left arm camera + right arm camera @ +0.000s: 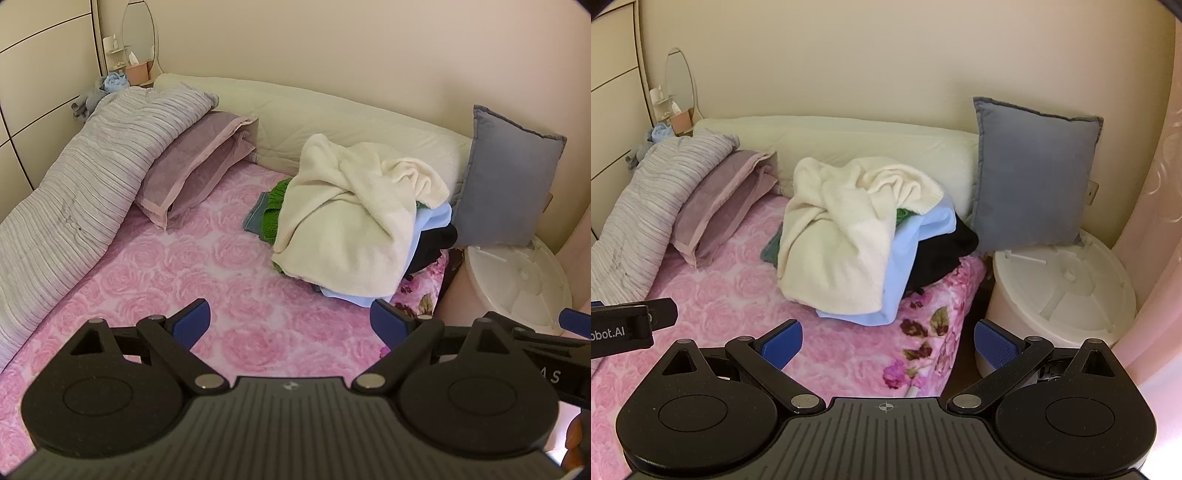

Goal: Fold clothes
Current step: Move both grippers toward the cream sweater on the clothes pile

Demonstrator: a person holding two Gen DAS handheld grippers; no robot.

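A heap of clothes lies at the far right of the bed, against the headboard. On top is a cream fleece garment [347, 218] [842, 236], crumpled. Under it show a light blue piece [432, 225] [916, 254], a green knit [277, 206], a black garment [945, 254] and a teal-grey edge [255, 218]. My left gripper [291, 323] hovers open above the pink sheet, short of the heap, with nothing between its blue pads. My right gripper [888, 341] is open too, over the bed's right edge, empty. Its tip shows at the left wrist view's right edge.
The bed has a pink rose-patterned sheet [192, 280] [731, 295]. A striped grey duvet [81, 192] and mauve pillow [192, 166] lie along the left. A blue-grey cushion [1034, 173] leans on the wall above a white round lidded bin [1063, 291] beside the bed. A wardrobe stands far left.
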